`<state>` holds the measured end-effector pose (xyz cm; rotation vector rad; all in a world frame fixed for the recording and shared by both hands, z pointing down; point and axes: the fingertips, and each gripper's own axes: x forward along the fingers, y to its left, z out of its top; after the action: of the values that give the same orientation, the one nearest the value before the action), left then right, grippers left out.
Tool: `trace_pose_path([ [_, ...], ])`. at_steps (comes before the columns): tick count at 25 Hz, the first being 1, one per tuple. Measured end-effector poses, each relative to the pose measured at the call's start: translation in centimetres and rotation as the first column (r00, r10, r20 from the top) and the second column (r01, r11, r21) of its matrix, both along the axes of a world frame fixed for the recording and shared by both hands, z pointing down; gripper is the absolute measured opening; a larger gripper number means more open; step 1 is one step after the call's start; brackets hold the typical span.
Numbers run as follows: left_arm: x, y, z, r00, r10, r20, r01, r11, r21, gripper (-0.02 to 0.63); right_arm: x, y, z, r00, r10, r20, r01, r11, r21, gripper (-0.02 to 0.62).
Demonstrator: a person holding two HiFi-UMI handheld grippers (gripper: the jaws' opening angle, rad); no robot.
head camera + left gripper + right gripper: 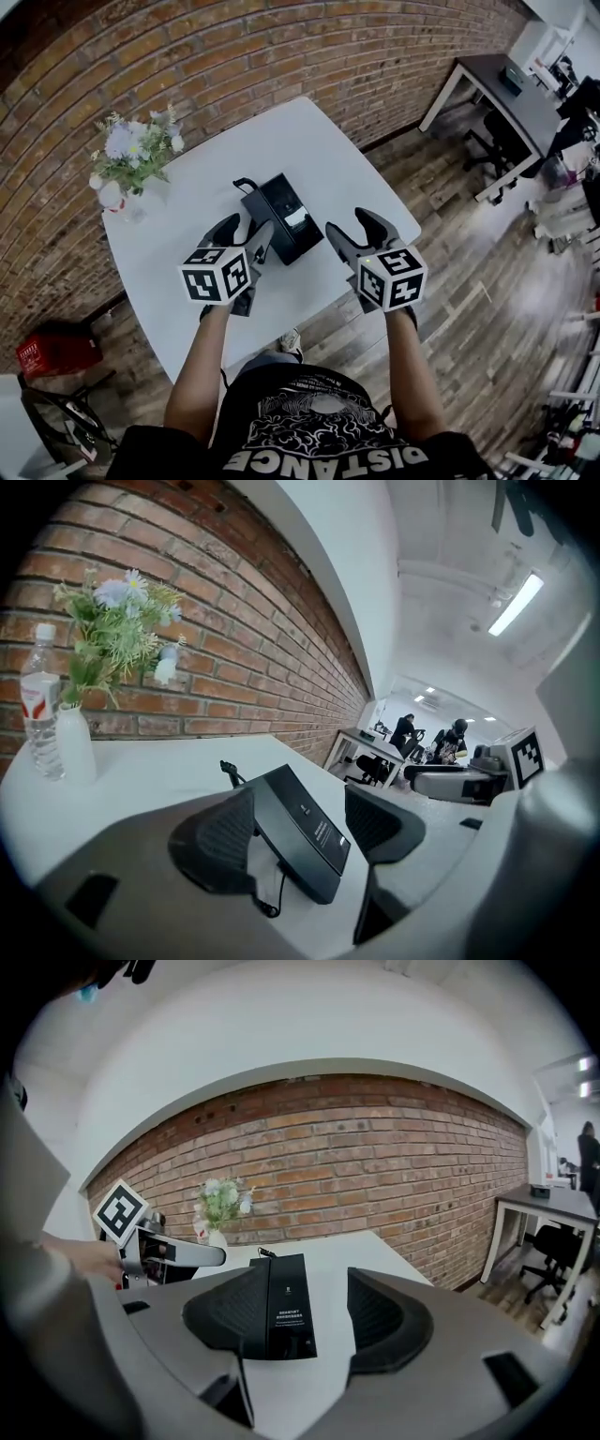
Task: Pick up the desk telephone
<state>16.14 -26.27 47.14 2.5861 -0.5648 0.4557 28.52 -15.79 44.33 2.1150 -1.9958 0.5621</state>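
The black desk telephone (279,217) lies on the white table (187,309), its cord (246,184) at the far end. My left gripper (244,232) hovers at the phone's near left side, jaws open and empty. My right gripper (358,232) hovers to the phone's right, also open and empty. In the left gripper view the telephone (305,832) shows through the gap between the fingers (220,841), a little beyond them. The right gripper view shows the telephone (286,1321) ahead between its spread fingers (384,1321), with the left gripper (173,1252) across from it.
A white vase of flowers (131,164) and a water bottle (39,705) stand at the table's far left by the brick wall. A red crate (56,349) sits on the floor to the left. A dark desk (506,89) and chairs stand at the far right.
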Motion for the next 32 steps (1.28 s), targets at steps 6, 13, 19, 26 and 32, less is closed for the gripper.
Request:
trace_pose_path([
  [6, 0.4, -0.6, 1.3, 1.000, -0.015, 0.007, 0.015, 0.999, -0.037, 0.285, -0.6, -2.6, 1.7, 0.995, -0.093, 0.025, 0.094, 0.995, -0.043, 0.255],
  [13, 1.2, -0.5, 5.4, 0.998, -0.045, 0.047, 0.051, 0.989, -0.142, 0.285, -0.6, -4.8, 5.6, 0.969, -0.230, 0.093, 0.239, 0.965, -0.109, 0.258],
  [19, 1.9, -0.9, 8.2, 0.990, -0.133, 0.052, 0.142, 0.963, -0.230, 0.285, -0.5, -7.0, 8.8, 0.907, -0.373, 0.196, 0.404, 0.903, -0.149, 0.261],
  [26, 2.2, -2.0, 9.8, 0.963, -0.267, 0.041, 0.266, 0.910, -0.319, 0.285, -1.4, -9.5, 11.8, 0.807, -0.502, 0.311, 0.568, 0.803, -0.179, 0.276],
  [32, 3.4, -2.0, 10.9, 0.963, -0.267, 0.036, 0.261, 0.894, -0.365, 0.285, -2.0, -10.5, 13.8, 0.751, -0.540, 0.379, 0.637, 0.744, -0.202, 0.284],
])
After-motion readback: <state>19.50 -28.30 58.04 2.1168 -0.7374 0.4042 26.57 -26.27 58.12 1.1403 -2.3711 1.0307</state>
